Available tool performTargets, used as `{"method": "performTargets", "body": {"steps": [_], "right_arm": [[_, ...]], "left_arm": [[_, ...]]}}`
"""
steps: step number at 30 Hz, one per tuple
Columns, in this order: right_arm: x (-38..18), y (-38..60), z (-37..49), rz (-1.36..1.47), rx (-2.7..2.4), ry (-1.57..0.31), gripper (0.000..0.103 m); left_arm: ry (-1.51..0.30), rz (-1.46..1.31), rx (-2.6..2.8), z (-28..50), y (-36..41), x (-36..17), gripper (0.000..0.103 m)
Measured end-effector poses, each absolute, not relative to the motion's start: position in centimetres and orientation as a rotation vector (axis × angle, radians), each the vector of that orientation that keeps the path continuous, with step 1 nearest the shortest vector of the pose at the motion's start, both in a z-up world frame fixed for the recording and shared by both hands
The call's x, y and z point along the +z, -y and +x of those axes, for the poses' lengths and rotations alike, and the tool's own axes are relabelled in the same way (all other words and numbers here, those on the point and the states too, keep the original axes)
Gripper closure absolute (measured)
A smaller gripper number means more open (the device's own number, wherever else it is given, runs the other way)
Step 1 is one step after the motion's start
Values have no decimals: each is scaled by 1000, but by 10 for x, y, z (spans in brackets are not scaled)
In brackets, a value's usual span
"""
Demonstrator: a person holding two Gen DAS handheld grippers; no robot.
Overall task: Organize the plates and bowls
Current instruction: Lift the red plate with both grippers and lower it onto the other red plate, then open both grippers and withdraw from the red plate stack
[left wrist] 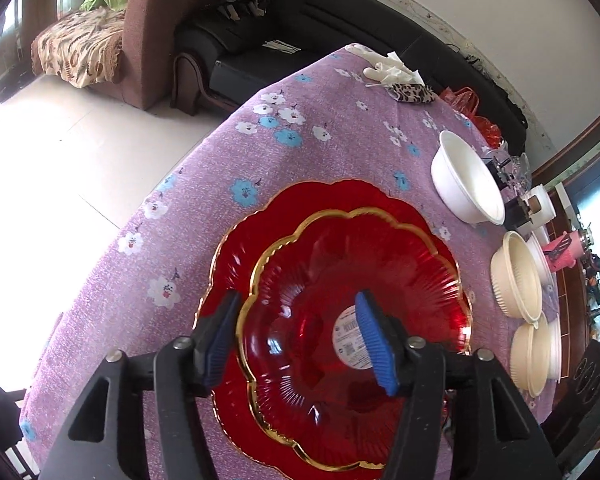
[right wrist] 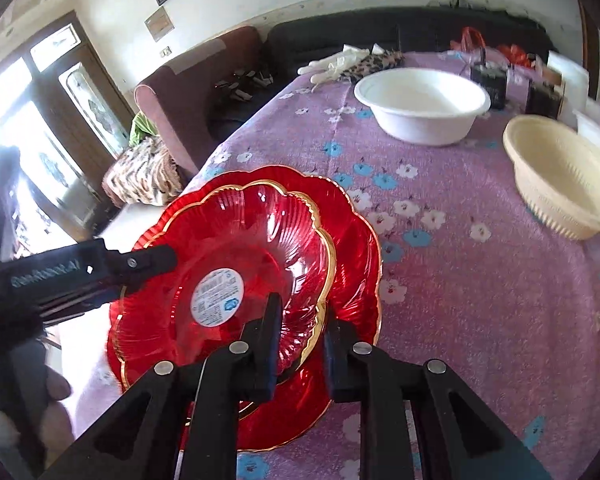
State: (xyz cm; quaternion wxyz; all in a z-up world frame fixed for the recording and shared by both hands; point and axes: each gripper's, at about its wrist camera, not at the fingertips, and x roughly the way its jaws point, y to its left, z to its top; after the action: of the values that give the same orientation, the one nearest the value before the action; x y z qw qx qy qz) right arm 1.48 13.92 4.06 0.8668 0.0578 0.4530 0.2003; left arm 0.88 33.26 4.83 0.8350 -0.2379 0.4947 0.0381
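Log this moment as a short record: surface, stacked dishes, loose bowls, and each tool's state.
surface: table under a purple floral tablecloth
stack: small red glass plate on large red glass plate, both gold-rimmed
sticker: round white label in the small plate's centre
left tool: open, straddling the small plate's rim
right tool: narrow gap around the small plate's rim; pad contact cannot be told
loose bowls: white bowl at the far side; cream ribbed bowl to the right

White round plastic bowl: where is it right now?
The white round plastic bowl stands upright on the purple floral tablecloth at its far end, beyond the stacked red plates, with the cream ribbed bowl nearer on its right.
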Motion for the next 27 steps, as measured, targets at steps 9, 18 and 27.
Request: {"method": "performTargets", "body": {"steps": [9,18,27], "right_arm": [[48,-138,6,46,401,-877,72],[68,-116,-6,102,412,-809,61],[83,-66,-35,136,373,-747,51]], "left_arm": [[-981,-525,74,7,-336,56,33],[-893,-460,148,-9,-333,82,26],[-687,-161,242,-55,-265,131,18]]}}
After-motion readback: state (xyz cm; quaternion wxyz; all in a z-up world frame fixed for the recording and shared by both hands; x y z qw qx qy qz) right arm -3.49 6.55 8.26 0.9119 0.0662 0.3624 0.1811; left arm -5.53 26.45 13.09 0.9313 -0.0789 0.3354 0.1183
